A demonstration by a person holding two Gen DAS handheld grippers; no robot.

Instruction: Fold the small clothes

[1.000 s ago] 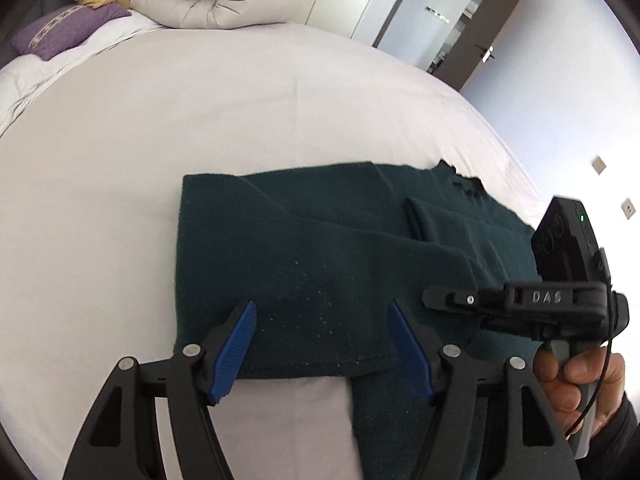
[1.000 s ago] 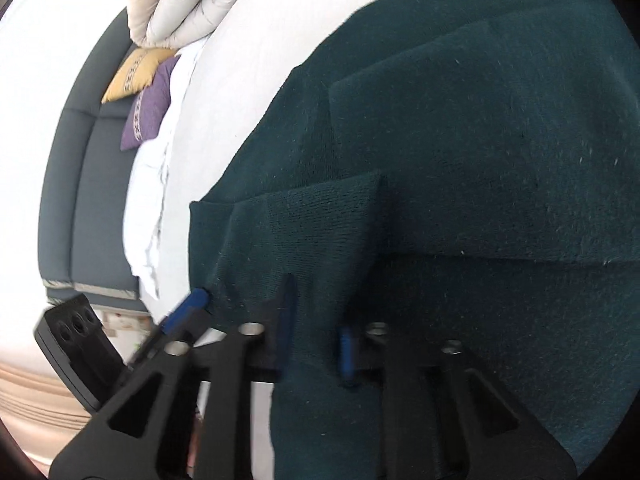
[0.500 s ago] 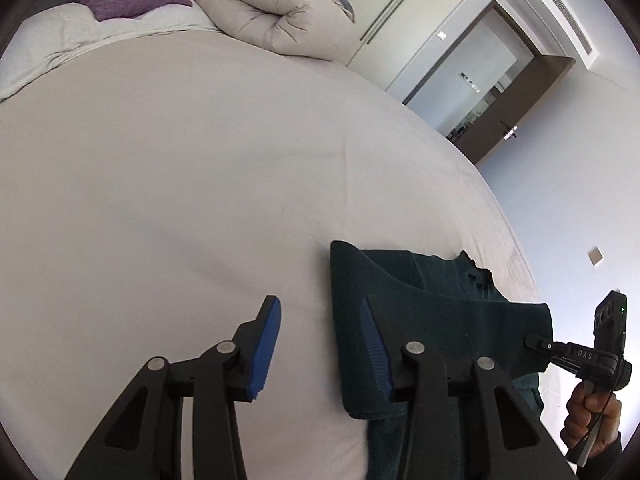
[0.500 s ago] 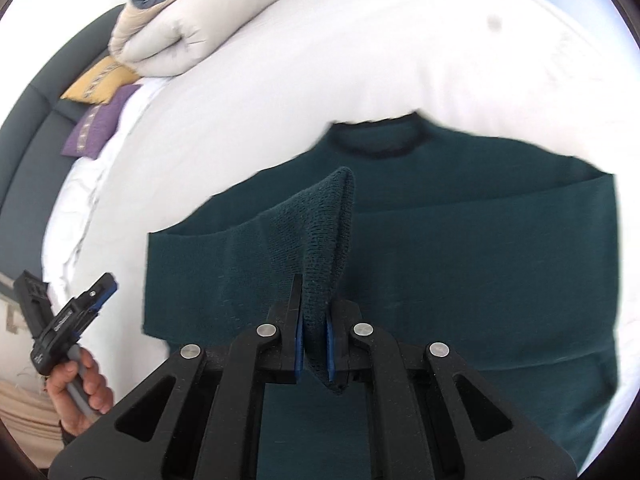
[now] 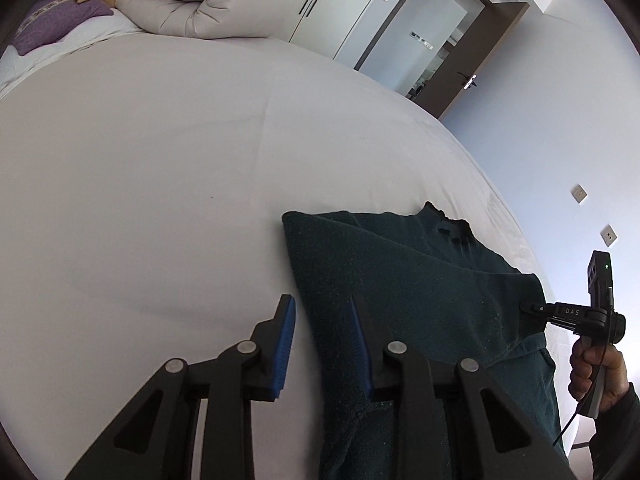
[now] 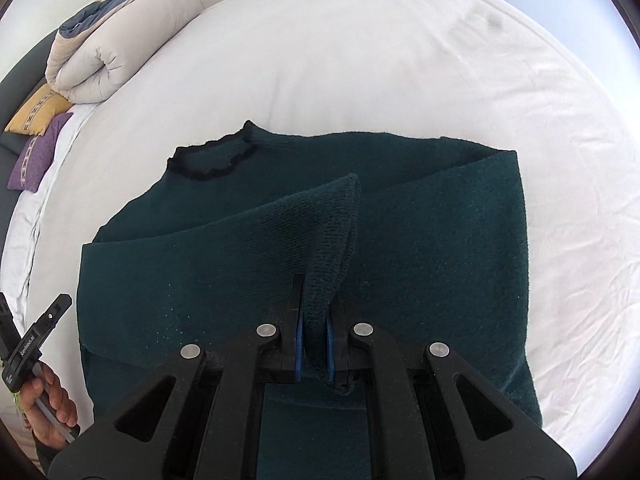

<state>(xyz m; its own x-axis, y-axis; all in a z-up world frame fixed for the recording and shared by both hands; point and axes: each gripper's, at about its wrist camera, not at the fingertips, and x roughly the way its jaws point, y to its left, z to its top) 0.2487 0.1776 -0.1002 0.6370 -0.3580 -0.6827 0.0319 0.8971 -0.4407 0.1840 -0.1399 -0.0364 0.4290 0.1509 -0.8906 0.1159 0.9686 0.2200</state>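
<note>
- While the right hand-held gripper (image 6: 313, 338) is pinching a raised ridge of the sweater (image 6: 420, 248) tight between its blue pads, the cloth is standing up from the jaws in a tent.
- The left hand-held gripper (image 5: 322, 346) is closing at the sweater's left edge; knit is lying between its jaws, but the pads are not yet pressing on it.
- Each gripper is being carried in a person's hand (image 5: 596, 372).
- The sweater is lying on the bed (image 6: 400, 40), collar (image 6: 212, 158) towards the far side, with one side already laid over the body.
- Folding seems to be about midway: a side fold is in place, while the gripped part is waiting to be carried across, laid down and smoothed.
- A rolled duvet (image 6: 116, 48) and two pillows (image 6: 36, 132) are sitting well apart at the head of the bed.
</note>
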